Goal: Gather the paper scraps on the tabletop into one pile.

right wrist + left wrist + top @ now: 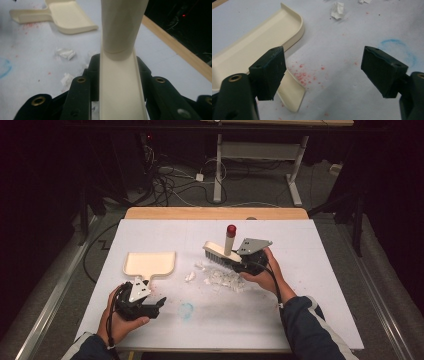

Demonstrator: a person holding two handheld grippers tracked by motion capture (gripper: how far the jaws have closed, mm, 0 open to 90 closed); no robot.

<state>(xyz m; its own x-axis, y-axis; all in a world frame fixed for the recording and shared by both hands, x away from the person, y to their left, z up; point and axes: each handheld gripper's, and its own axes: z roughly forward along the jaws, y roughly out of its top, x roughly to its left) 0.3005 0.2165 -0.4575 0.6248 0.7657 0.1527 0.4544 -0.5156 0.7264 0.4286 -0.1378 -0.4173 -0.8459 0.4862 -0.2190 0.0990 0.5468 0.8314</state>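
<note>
Bench [300,310], white-covered. Dustpan [150,264], empty, toward the left edge, handle just beside my left hand-held gripper [161,302], jaws spread. My right hand-held gripper [239,262] pinches the brush [222,251], bristles down, mid-bench. Paper scraps [222,280] lie beside the bristles.

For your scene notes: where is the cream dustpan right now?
In the high view the dustpan lies flat, left of centre on the white table, its handle pointing at the open left claw; the paper scraps lie to its right.
</note>
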